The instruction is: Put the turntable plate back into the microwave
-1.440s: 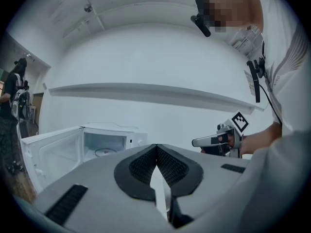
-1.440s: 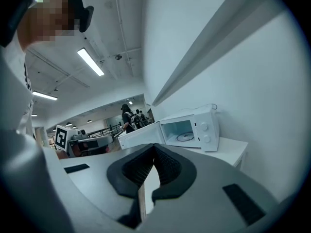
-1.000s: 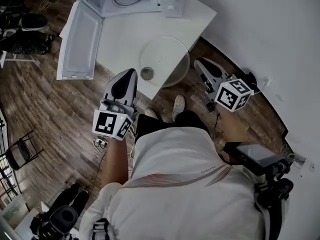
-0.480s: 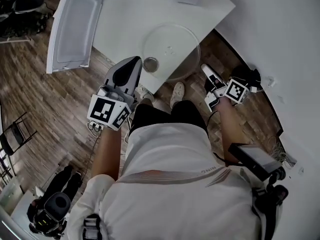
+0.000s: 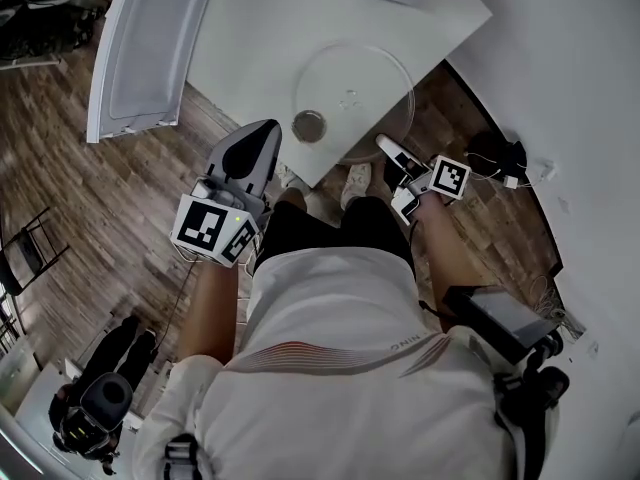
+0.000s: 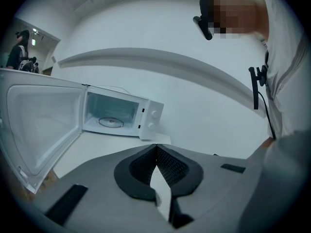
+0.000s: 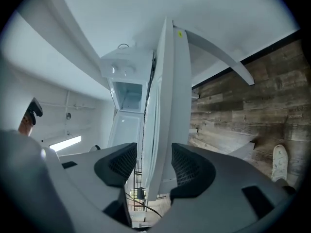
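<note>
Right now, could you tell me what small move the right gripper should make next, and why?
Probably ease the right gripper forward until the overhanging rim of the turntable plate sits between its pads, then close. Its jaws have just been opening and stand wide, turned edge-on to the plate. The rim lines up between them, untouched, where it juts past the edge of the table.

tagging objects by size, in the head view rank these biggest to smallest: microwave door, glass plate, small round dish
1. microwave door, though the frame's top edge cuts it off
2. glass plate
3. small round dish, clearly the smallest
</note>
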Demonstrator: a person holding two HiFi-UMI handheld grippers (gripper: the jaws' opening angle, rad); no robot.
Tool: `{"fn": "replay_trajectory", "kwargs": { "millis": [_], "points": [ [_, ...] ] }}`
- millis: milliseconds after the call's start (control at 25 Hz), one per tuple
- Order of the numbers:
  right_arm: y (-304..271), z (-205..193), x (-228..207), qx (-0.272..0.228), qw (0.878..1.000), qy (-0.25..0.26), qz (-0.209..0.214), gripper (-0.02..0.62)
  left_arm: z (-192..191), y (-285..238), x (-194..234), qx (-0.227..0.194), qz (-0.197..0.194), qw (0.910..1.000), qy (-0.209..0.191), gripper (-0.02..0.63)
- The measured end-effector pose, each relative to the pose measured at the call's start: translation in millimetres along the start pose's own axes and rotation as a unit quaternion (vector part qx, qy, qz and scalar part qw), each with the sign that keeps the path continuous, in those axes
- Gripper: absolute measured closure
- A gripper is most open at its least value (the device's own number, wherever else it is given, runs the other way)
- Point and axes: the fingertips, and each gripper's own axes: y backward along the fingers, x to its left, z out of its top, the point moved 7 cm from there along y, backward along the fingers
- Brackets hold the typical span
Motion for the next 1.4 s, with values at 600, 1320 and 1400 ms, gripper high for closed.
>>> {"fn": "replay_trajectory", "kwargs": {
  "millis": [600, 1320, 1400],
  "points": [
    [-16.2, -3.3, -4.5, -0.044, 0.996, -0.063, 0.051, 0.561, -14.9, 6.2, 1.2, 0.011, 0.004, 0.9999, 0.009, 0.595],
    [-23.2, -8.5, 30.1, -0.082, 0.992, -0.039, 0.090, 0.568, -19.6, 24.2, 20.7, 0.000, 0.010, 0.9996, 0.025, 0.595],
    [-32.2, -6.3, 43.7, -0.088, 0.991, -0.041, 0.094, 0.568, -15.5, 27.9, 27.2, -0.006, 0.009, 0.9996, 0.026, 0.595]
  ]
}}
